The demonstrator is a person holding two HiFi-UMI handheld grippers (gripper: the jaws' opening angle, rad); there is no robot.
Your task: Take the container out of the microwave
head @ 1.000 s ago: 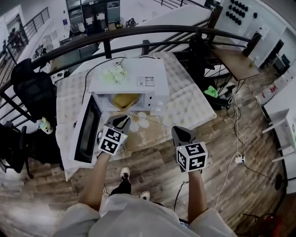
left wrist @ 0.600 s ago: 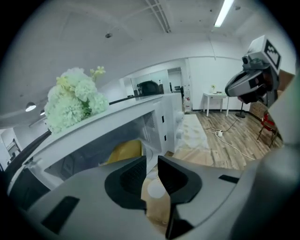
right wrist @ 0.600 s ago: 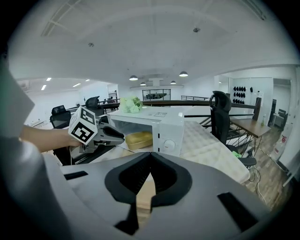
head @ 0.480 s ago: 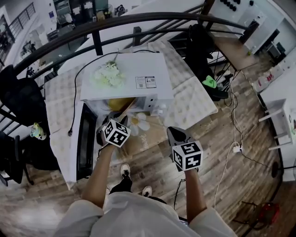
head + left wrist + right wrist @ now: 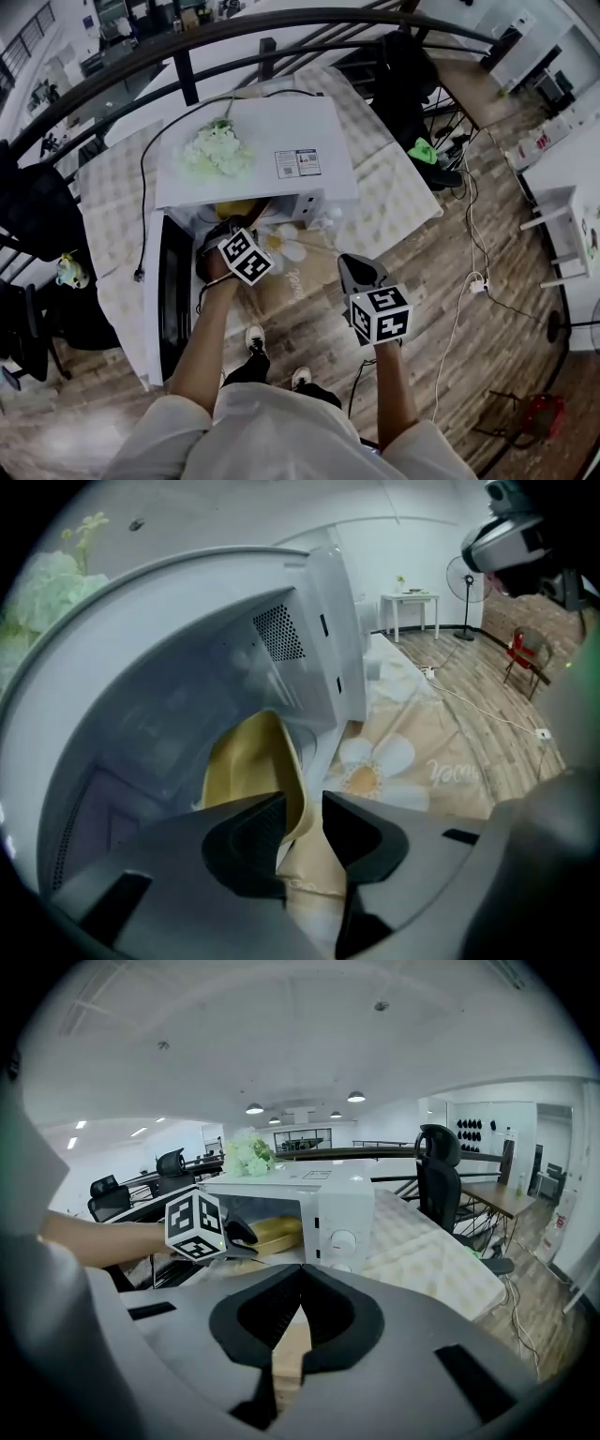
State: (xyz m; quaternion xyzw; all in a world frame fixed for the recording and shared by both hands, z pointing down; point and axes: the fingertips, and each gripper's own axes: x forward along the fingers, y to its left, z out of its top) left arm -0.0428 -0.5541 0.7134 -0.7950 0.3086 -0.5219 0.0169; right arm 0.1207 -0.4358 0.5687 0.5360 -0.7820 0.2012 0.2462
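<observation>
The white microwave (image 5: 253, 141) stands on the table with its door (image 5: 173, 300) swung open to the left. A yellow container (image 5: 236, 208) sits inside it, near the mouth. My left gripper (image 5: 217, 234) reaches into the opening. In the left gripper view its jaws (image 5: 305, 808) are opening, and the container's rim (image 5: 248, 761) runs between them with a gap on the right side. My right gripper (image 5: 354, 265) hovers over the table in front of the microwave's control panel, shut and empty (image 5: 302, 1274). The right gripper view shows the left gripper (image 5: 239, 1237) at the container (image 5: 277, 1230).
A bunch of pale flowers (image 5: 216, 150) lies on top of the microwave. A tablecloth with a daisy print (image 5: 281, 248) covers the table. A dark railing (image 5: 187, 47) runs behind the table, and an office chair (image 5: 37, 206) stands at the left. Cables trail over the wood floor (image 5: 469, 281).
My left gripper has gone forward and down from in front of the door into the microwave's mouth, up to the container. The right gripper shifted slightly forward.
</observation>
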